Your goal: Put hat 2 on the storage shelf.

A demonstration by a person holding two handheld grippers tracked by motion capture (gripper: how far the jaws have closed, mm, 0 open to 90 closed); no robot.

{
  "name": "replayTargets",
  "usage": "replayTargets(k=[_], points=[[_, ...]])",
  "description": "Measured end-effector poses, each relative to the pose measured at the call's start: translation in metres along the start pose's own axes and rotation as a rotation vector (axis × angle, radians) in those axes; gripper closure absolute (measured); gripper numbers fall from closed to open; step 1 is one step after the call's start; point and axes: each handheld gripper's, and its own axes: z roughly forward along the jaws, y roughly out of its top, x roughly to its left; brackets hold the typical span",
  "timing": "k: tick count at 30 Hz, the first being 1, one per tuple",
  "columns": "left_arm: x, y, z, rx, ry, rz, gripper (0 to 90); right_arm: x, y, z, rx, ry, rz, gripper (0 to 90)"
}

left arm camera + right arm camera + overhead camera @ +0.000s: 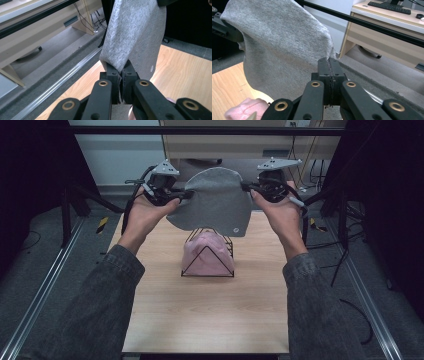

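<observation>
High view: grey hat [216,200] held up between both grippers over the table's far edge
Left gripper [186,195] and right gripper [246,186] each clamped on opposite hat edges; hat hangs spread between them, above wire rack [207,254] with pink hat [206,252] mid-table

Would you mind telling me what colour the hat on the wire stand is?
Pink hat on the black wire stand; clearest in the high view.
</observation>
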Motion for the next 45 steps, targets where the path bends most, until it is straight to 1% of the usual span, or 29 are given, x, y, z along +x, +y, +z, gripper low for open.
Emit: replayTargets(k=[3, 7, 15, 21, 23, 25, 27, 31, 34, 42, 45], points=[[0.003, -0.006, 0.007, 0.002, 0.000, -0.017, 87.2, 0.000, -0.002, 0.005, 0.004, -0.004, 0.007, 90.0], [0.006, -0.011, 0.013, -0.008, 0.005, -0.039, 87.2, -0.001, -0.005, 0.009, 0.005, -0.006, 0.019, 90.0], [0.009, -0.026, 0.025, -0.005, 0.012, -0.048, 87.2, 0.001, -0.013, 0.018, 0.018, 0.003, 0.013, 90.0], [0.008, -0.038, 0.032, 0.011, 0.000, -0.066, 87.2, 0.004, -0.022, 0.024, 0.031, 0.019, 0.019, 90.0], [0.008, -0.042, 0.034, 0.019, 0.001, -0.063, 87.1, 0.006, -0.025, 0.026, 0.036, 0.021, 0.019, 90.0], [0.008, -0.046, 0.036, 0.017, -0.004, -0.074, 87.1, 0.007, -0.029, 0.028, 0.041, 0.025, 0.022, 90.0], [0.008, -0.047, 0.036, 0.020, -0.005, -0.073, 87.1, 0.008, -0.033, 0.030, 0.046, 0.028, 0.026, 90.0], [0.010, -0.058, 0.040, 0.026, -0.008, -0.096, 87.0, 0.011, -0.040, 0.034, 0.055, 0.035, 0.029, 90.0], [0.011, -0.064, 0.042, 0.040, -0.012, -0.098, 87.0, 0.013, -0.045, 0.038, 0.062, 0.043, 0.032, 90.0], [0.009, -0.076, 0.045, 0.052, -0.022, -0.104, 87.0, 0.018, -0.060, 0.044, 0.086, 0.063, 0.044, 90.0], [0.008, -0.081, 0.047, 0.065, -0.026, -0.108, 87.0, 0.020, -0.065, 0.046, 0.091, 0.069, 0.046, 90.0]])
